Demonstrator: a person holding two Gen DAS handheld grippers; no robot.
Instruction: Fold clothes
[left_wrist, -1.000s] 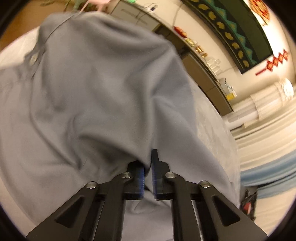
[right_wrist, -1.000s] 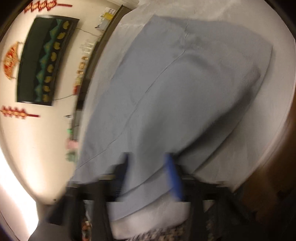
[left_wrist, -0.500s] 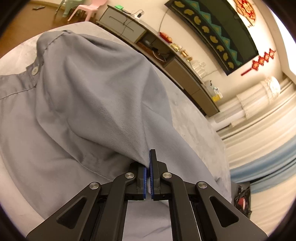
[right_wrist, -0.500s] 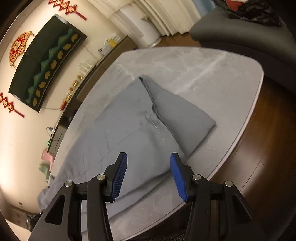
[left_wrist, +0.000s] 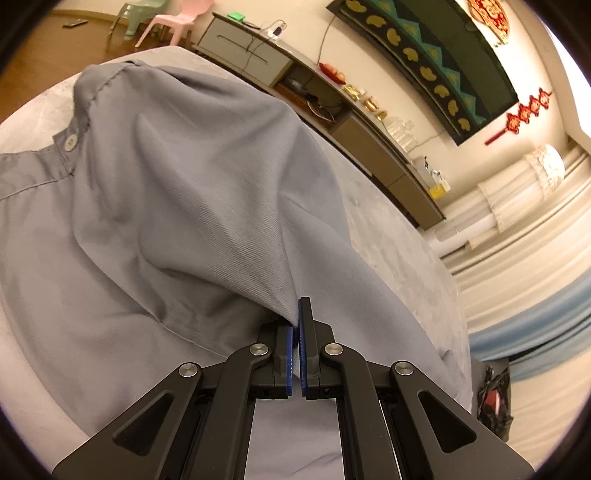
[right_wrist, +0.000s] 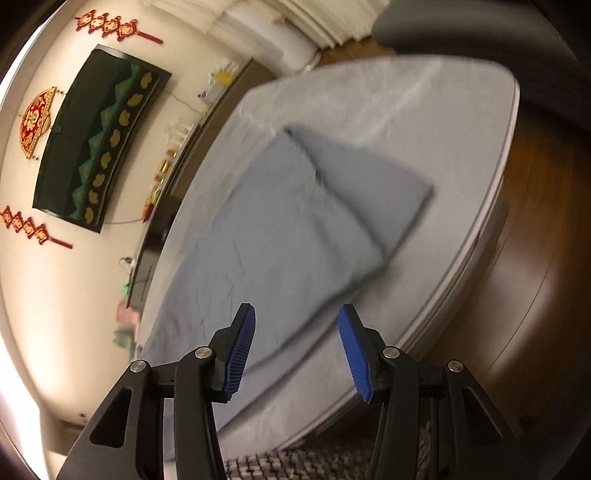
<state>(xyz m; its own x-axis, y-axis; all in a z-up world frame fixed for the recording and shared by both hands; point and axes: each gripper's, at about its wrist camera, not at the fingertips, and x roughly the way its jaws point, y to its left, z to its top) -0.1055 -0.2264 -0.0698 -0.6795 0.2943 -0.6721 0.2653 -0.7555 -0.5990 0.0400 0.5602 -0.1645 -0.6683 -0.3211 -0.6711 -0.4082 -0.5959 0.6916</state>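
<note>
A grey garment (left_wrist: 177, 206) with a buttoned waistband lies on the pale grey table (left_wrist: 399, 251). My left gripper (left_wrist: 295, 325) is shut on a fold of its cloth, lifted into a tent above the rest. In the right wrist view the same grey garment (right_wrist: 295, 221) lies flat, one end folded over into a triangle. My right gripper (right_wrist: 295, 339) hovers open above the garment's near edge, with nothing between its blue pads (right_wrist: 242, 350).
The table edge (right_wrist: 476, 266) curves round at the right, with dark wooden floor (right_wrist: 535, 258) beyond. A low sideboard (left_wrist: 354, 125) with small items runs along the far wall. Small plastic chairs (left_wrist: 166, 22) stand on the floor at the back.
My right gripper has let go of the garment, opened and pulled back above the table. My left gripper has stayed shut on the cloth, holding the fold up.
</note>
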